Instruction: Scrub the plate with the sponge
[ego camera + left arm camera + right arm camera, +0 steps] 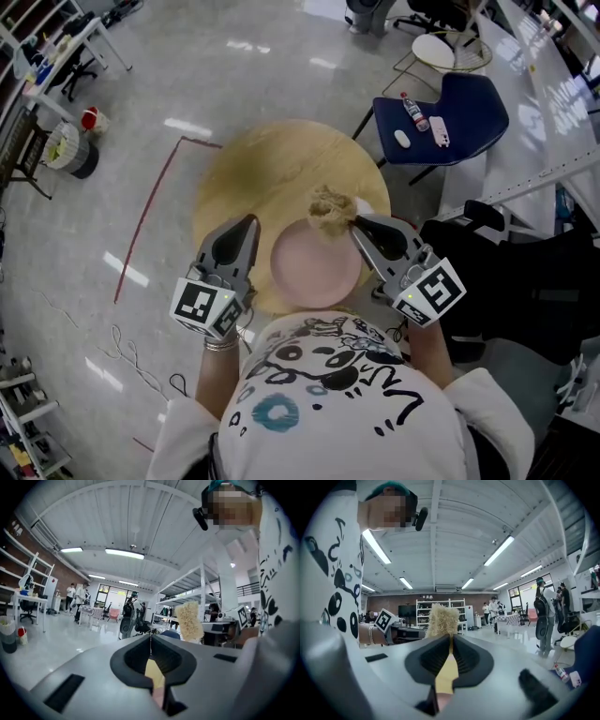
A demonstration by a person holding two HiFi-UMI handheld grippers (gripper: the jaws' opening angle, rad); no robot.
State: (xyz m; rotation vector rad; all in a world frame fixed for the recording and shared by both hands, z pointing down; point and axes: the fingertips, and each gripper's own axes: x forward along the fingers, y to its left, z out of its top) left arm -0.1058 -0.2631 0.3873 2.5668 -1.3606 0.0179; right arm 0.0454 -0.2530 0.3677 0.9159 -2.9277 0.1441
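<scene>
Tan sponge over pink plate

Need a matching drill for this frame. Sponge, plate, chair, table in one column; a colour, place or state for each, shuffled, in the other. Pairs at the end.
Things:
1. sponge
2. plate
3. chair
4. table

Colour, place or state:
A. round, light wood
B. pink
C. clamped at the tip of the right gripper
D. dark blue, standing on the floor past the round top

Pairs: 1-C, 2-B, 3-D, 4-A
</scene>
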